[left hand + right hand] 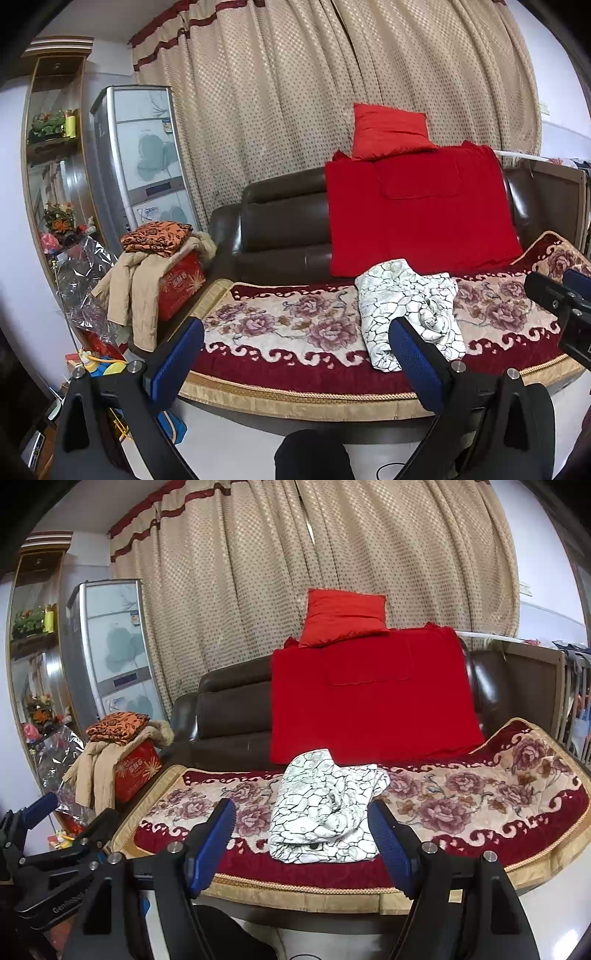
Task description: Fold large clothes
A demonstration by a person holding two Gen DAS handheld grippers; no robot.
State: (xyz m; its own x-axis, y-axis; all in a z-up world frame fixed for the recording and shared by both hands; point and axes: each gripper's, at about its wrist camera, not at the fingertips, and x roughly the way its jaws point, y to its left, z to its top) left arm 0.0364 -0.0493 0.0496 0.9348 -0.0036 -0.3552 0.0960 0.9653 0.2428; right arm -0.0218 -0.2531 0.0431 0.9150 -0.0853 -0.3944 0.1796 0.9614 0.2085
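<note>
The white garment (325, 808) is partly hidden by right tongs (303, 842) near the sofa (280, 221) front edge; both tongs, left tongs (295, 354) too, are held apart, empty.

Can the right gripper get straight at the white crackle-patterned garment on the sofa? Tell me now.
Probably yes. The right gripper stands open and empty, pointing at the white crackle-patterned garment, which lies alone on the floral sofa cover. Nothing sits between them; the left gripper is off to the side.

A brown sofa (229, 716) carries a floral cover (461, 805); on it, toward nine o'clock, lies a crumpled white garment (317, 812).
</note>
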